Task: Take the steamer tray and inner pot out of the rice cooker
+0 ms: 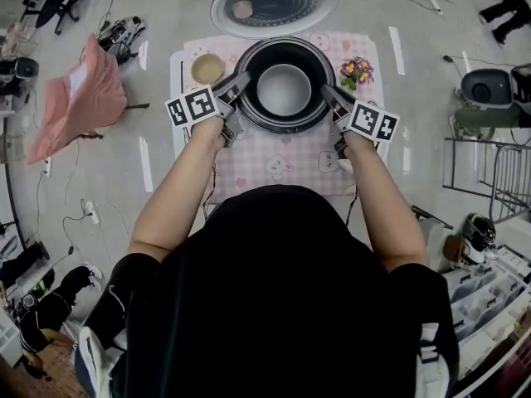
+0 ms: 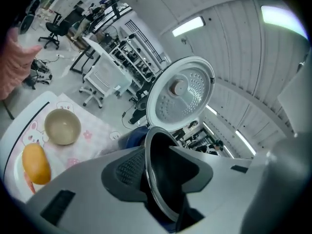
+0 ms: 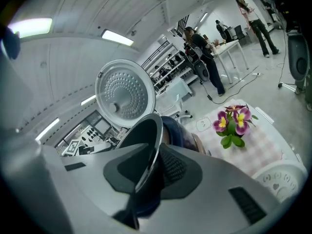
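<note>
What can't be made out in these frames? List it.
Left gripper view: orange object, partly behind left gripper; identity unclear.
Right gripper view: white item, cut off by right gripper and frame edge; unidentifiable.
All views: inner pot underside, inside rice cooker; seated or lifted unknown.
</note>
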